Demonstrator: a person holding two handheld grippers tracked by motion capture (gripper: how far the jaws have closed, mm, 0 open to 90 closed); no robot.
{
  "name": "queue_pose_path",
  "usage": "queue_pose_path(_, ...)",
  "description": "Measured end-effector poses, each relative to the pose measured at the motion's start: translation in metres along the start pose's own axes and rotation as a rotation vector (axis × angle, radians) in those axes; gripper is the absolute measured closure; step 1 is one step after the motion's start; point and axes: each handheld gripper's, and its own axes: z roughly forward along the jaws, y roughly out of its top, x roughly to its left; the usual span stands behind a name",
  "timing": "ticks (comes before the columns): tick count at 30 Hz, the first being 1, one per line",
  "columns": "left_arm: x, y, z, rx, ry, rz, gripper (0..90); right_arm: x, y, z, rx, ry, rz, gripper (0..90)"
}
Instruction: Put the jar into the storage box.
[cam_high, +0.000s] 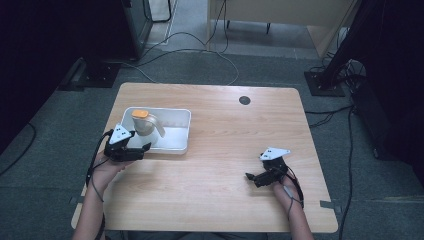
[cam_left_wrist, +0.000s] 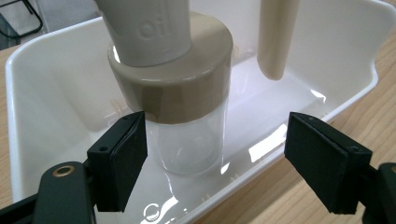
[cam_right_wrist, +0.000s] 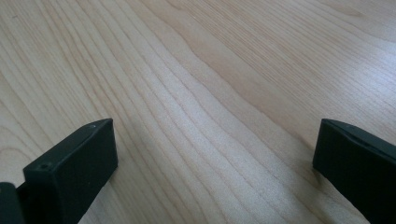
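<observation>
Left gripper view: open hand-held gripper (cam_left_wrist: 217, 161) faces oil bottle (cam_left_wrist: 180, 93) in tray (cam_left_wrist: 56, 93).

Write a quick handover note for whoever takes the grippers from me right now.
Left gripper: open, at the near wall of the white tray, jaws either side of the oil bottle but not touching it.
Right gripper: open, holding nothing, low over bare table at the right.
Bottle stands upright in the tray, glass body, beige cap, orange top.
Done: left approach.
Left: close on the bottle, probably lift it out.

Wooden table (cam_high: 220, 150) (grommet (cam_high: 244, 100) near far edge), floor cables (cam_high: 200, 50).
</observation>
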Motion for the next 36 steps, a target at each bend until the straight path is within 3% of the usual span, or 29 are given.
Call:
queue_pose_path(9, -0.001, -0.003, -0.005, 0.027, -0.046, 0.038, 21.6, 0.0, 0.0, 0.0, 0.0, -0.001, -0.001, 0.0)
queue_pose_path(22, 0.004, -0.007, -0.014, 0.035, -0.08, 0.038, 21.6, 0.0, 0.0, 0.0, 0.0, -0.001, 0.001, 0.0)
queue_pose_path(29, 0.006, -0.012, -0.018, 0.053, -0.129, 0.053, 21.6, 0.0, 0.0, 0.0, 0.0, -0.001, 0.002, 0.0)
queue_pose_path(36, 0.007, -0.014, -0.019, 0.068, -0.129, 0.055, 21.6, 0.0, 0.0, 0.0, 0.0, -0.001, 0.001, 0.0)
